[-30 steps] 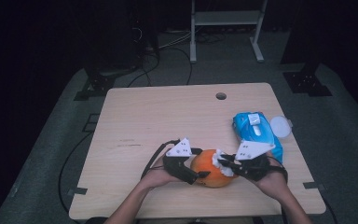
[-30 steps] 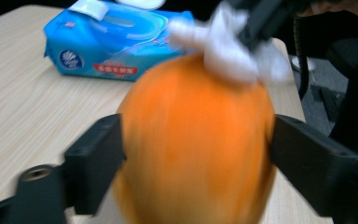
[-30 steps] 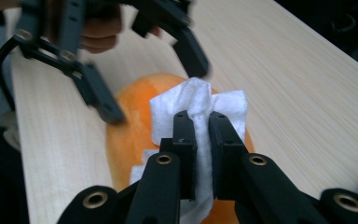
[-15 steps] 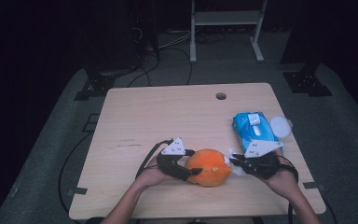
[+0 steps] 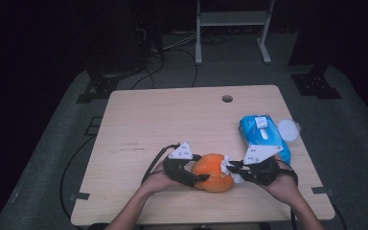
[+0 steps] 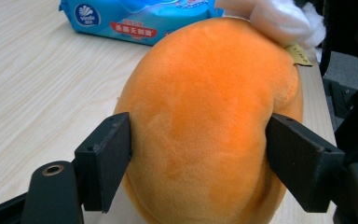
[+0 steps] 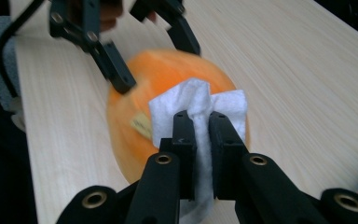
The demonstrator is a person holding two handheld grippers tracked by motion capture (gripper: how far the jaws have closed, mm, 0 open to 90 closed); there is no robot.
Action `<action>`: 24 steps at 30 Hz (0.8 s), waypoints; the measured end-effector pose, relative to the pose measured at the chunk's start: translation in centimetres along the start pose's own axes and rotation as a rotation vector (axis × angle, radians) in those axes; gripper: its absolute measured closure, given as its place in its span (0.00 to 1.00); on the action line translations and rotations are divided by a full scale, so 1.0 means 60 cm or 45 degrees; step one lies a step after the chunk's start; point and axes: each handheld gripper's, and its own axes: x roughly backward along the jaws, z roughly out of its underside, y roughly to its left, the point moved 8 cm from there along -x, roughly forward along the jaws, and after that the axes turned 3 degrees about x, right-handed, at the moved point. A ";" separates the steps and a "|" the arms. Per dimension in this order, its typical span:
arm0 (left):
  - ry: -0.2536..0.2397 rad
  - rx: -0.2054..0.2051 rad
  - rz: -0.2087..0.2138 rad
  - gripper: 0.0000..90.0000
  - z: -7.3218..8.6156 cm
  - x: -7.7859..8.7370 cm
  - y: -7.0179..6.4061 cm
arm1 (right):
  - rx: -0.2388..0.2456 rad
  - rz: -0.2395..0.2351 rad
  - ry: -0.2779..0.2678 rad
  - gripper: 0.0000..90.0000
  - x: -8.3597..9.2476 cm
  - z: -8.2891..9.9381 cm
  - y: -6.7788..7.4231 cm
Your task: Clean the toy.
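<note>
the orange plush ball (image 5: 212, 171) sits on the counter (image 5: 172, 120) near its front edge, a little right of the middle, and both grippers meet on it. a small yellow tag (image 6: 299, 54) sticks out of its seam on the side toward the right gripper. a folded white wipe (image 7: 200, 105) lies pressed against that same side of the plush.

the left gripper (image 5: 191, 173) comes in from the ball's left, lying nearly level over the counter, with the person's left hand (image 5: 160, 179) wrapped around its body and the forearm running back to the counter's front edge. its fingers (image 6: 106, 161) straddle the plush, one on each flank, touching the fur and denting it slightly; they have just been easing wider, with the ball between them.

the right gripper (image 5: 230, 167) reaches in from the ball's right, also low and close to level, held by the person's right hand (image 5: 282, 184), its cable looping over the wrist. its fingers (image 7: 185, 140) are drawn nearly together and pinch the wipe, whose free end rests on the plush.

behind the right gripper, well apart from the ball, a blue pack of wipes (image 5: 263, 136) lies flat near the counter's right edge, with a round white lid (image 5: 288, 129) just beside it.
</note>
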 end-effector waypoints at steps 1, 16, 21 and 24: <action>-0.001 0.005 -0.002 0.27 0.000 0.000 0.002 | -0.010 0.006 0.005 0.90 0.002 0.007 -0.005; 0.050 -0.013 0.004 0.27 0.008 0.009 0.011 | -0.041 -0.021 -0.003 0.90 0.001 0.016 -0.005; 0.052 -0.017 0.019 0.27 0.009 0.007 0.007 | -0.146 -0.079 -0.023 0.90 0.002 0.041 -0.020; 0.067 -0.051 0.017 0.27 0.008 0.002 -0.002 | -0.140 -0.082 -0.035 0.90 -0.001 0.031 -0.015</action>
